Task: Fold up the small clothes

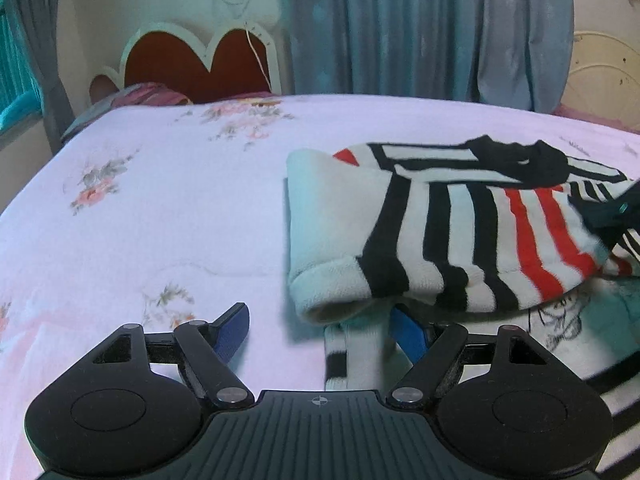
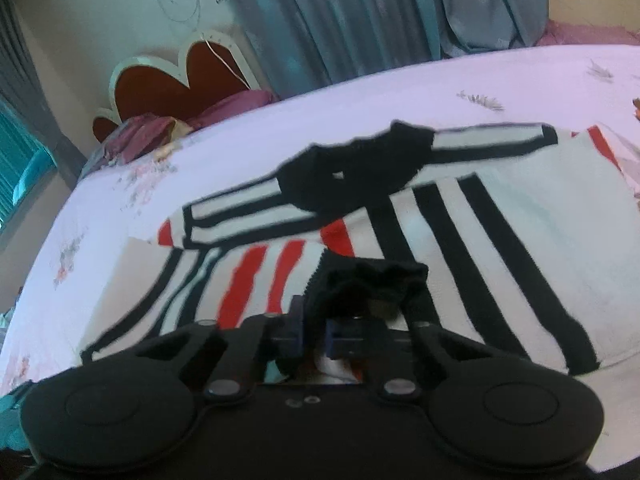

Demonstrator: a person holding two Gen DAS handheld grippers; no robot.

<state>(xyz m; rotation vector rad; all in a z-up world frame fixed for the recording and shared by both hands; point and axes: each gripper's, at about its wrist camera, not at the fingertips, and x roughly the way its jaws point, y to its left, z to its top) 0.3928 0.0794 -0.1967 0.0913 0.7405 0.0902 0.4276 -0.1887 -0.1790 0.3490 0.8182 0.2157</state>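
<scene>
Fleecy white cloth with black and red stripes makes up the small garment (image 1: 460, 236), which lies partly folded on the bed (image 1: 160, 200), its thick rolled edge toward the bed's middle and a black collar (image 2: 360, 172) with two striped bands spreading from it on the far side. Well beyond the garment, at the bed's head, stands a scalloped red headboard (image 1: 192, 64) with grey-blue curtains (image 1: 420, 24) beside it. The left gripper (image 1: 320, 332) stands wide, one blue finger on bare sheet, the other tucked under the garment's near edge, pinching nothing. The right gripper (image 2: 314, 330) is closed tight on a bunched black fold of the garment (image 2: 372, 280).
</scene>
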